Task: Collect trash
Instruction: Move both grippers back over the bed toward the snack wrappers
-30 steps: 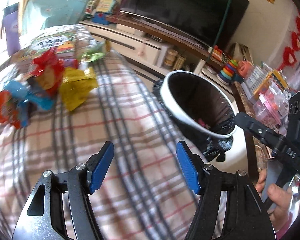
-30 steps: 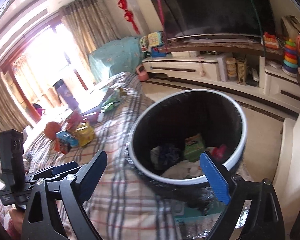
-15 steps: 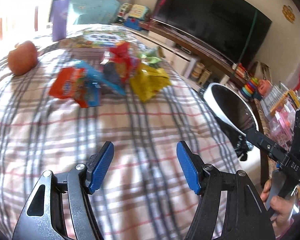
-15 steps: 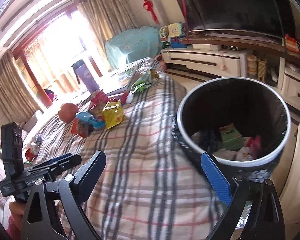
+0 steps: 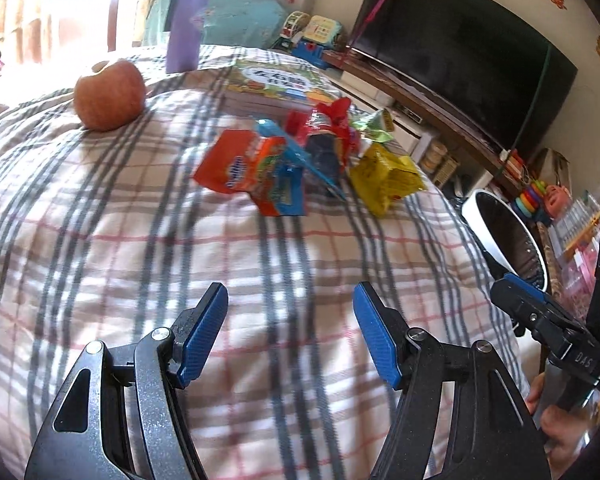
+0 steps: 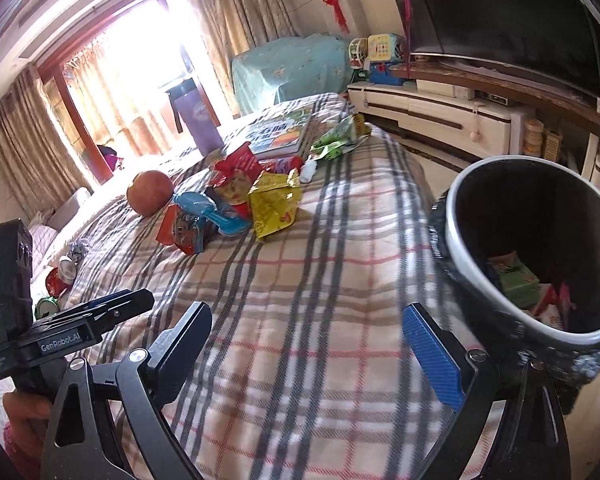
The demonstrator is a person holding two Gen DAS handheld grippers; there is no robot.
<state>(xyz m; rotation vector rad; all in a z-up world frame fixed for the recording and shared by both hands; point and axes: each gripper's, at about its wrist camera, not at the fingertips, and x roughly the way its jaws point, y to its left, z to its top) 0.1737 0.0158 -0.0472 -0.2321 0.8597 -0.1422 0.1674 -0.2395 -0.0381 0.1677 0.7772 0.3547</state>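
Snack wrappers lie in a heap on the plaid cloth: an orange wrapper [image 5: 252, 172], a yellow wrapper [image 5: 388, 178] [image 6: 276, 204], a red wrapper [image 5: 332, 120] [image 6: 236, 172] and a green wrapper [image 6: 340, 136]. A white-rimmed bin with a black liner [image 6: 540, 248] [image 5: 504, 236] stands at the cloth's right edge with trash inside. My left gripper [image 5: 290, 336] is open and empty, short of the heap. My right gripper [image 6: 312, 348] is open and empty, beside the bin.
An apple [image 5: 110, 96] [image 6: 150, 192], a purple bottle [image 5: 186, 24] and a picture book [image 5: 276, 84] sit on the cloth behind the wrappers. A TV stand [image 6: 460, 116] with toys lines the far wall. Cans [image 6: 60, 276] lie at the left.
Both grippers have swung left, away from the bin and toward the wrapper heap. The bin has slid to the right edge of both views. Both stay open and empty.
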